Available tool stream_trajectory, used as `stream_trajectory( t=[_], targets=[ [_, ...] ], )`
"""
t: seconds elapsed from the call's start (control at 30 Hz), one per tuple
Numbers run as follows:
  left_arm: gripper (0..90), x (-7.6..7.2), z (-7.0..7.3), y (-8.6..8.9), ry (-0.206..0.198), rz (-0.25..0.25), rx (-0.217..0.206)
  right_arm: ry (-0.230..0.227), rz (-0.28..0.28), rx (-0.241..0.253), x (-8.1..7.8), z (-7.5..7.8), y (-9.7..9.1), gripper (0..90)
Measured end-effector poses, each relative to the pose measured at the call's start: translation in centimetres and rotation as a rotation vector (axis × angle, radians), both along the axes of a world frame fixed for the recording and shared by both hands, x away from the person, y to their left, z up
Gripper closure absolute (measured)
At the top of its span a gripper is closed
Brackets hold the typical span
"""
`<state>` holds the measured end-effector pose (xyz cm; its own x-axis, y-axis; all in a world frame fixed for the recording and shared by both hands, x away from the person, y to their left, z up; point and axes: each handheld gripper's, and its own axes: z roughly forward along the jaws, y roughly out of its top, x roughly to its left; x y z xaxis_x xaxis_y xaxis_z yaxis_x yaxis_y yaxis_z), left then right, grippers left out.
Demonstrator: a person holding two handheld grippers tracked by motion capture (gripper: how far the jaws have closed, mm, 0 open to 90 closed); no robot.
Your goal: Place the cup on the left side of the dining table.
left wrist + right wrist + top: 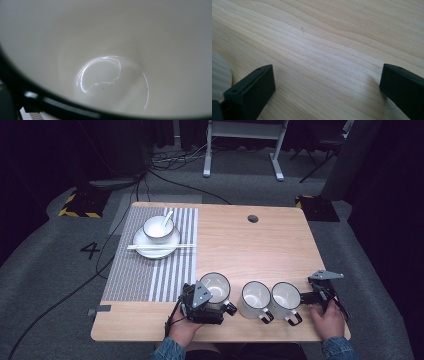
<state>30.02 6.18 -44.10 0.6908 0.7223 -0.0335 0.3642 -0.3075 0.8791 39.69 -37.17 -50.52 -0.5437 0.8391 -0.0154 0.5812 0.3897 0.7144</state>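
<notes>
while my left gripper (212,304) sits at the leftmost mug (215,287), near the table's (260,245) front edge and just off the striped placemat (150,265), its own camera stares straight into the white interior of that mug (112,62), dark rim curving along the bottom. i can't tell whether those jaws are clamped on it or just beside it. over on the other side, my right gripper (306,297) rests on the wood just beside the third mug (286,299), jaws spread wide with bare grain between them in the right gripper view. a middle mug (255,298) stands between the two. farther back on the placemat, a bowl (158,227) with a spoon (166,218) sits on a plate (156,245), chopsticks (160,246) laid across.
</notes>
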Motion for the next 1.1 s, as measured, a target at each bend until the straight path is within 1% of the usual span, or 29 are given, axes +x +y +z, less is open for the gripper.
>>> stream_trajectory(
  t=[0.03,0.07,0.1,0.17,0.2,0.27,0.3,0.37,0.4,0.43,0.53,0.57,0.6,0.63,0.7,0.73,0.77,0.83,0.87,1.0,1.03,1.07,1.1],
  targets=[
    [3.6,0.0,0.2,0.1,-0.004,0.005,-0.007,0.000,0.000,0.000,0.0,0.0,0.0,0.2],
    [3.6,0.0,0.5,0.3,-0.018,0.007,-0.006,0.000,0.000,0.000,0.0,0.0,0.0,0.2],
    [3.6,0.0,0.7,0.4,-0.016,0.013,-0.010,0.000,0.000,0.000,0.0,0.0,0.0,0.2],
    [3.6,0.1,1.1,0.9,-0.031,0.017,-0.005,0.000,0.000,0.000,0.0,0.0,0.0,0.2],
    [3.6,0.1,1.1,0.9,-0.031,0.017,-0.005,0.000,0.000,0.000,0.0,0.0,0.0,0.2],
    [3.6,0.3,1.6,1.5,-0.041,0.042,-0.008,0.000,0.000,0.000,0.0,0.0,0.0,0.2],
    [3.6,0.4,1.8,1.7,-0.039,0.047,-0.015,0.000,0.000,0.000,0.0,0.0,0.0,0.2],
    [3.6,0.7,2.2,2.4,-0.041,0.044,-0.005,0.000,0.000,0.000,0.0,0.0,0.0,0.2],
    [3.6,0.7,2.2,2.4,-0.041,0.044,-0.005,0.000,0.000,0.000,0.0,0.0,0.0,0.2],
    [3.6,1.0,2.7,3.0,-0.047,0.046,0.003,0.000,0.000,0.000,0.0,0.0,0.0,0.2],
    [3.6,1.4,3.3,3.9,-0.038,0.046,-0.003,0.000,0.000,0.000,0.0,0.0,0.0,0.2],
    [3.6,1.6,3.4,4.1,-0.046,0.050,0.001,0.000,0.000,0.000,0.0,0.0,0.0,0.2],
    [3.6,1.6,3.5,4.3,-0.046,0.053,0.009,0.000,0.000,0.000,0.0,0.0,0.0,0.2],
    [3.6,1.8,3.6,4.5,-0.050,0.059,0.024,0.000,0.000,0.000,0.0,0.0,0.0,0.2],
    [3.6,1.8,3.7,4.6,-0.048,0.065,0.025,0.000,0.000,0.000,0.0,0.0,0.0,0.2],
    [3.6,2.0,3.9,4.8,-0.052,0.072,0.036,0.000,0.000,0.000,0.0,0.0,0.0,0.2],
    [3.6,2.1,4.0,5.0,-0.059,0.078,0.039,0.000,0.000,0.000,0.0,0.0,0.0,0.2],
    [3.6,2.3,4.2,5.3,-0.057,0.085,0.043,0.000,0.000,0.000,0.0,0.0,0.0,0.2],
    [3.6,2.4,4.4,5.7,-0.063,0.093,0.046,0.000,0.000,0.000,0.0,0.0,0.0,0.2],
    [3.6,2.7,4.7,6.3,-0.065,0.102,0.035,0.000,0.000,0.000,0.0,0.0,0.0,0.2],
    [3.6,2.9,4.9,6.8,-0.071,0.116,0.036,0.000,0.000,0.000,0.0,0.0,0.0,0.2],
    [3.6,2.9,5.0,7.1,-0.066,0.122,0.032,0.000,0.000,0.000,0.0,0.0,0.0,0.2],
    [3.6,3.0,5.1,7.3,-0.072,0.132,0.034,0.000,0.000,0.000,0.0,0.0,0.0,0.2]
  ],
)
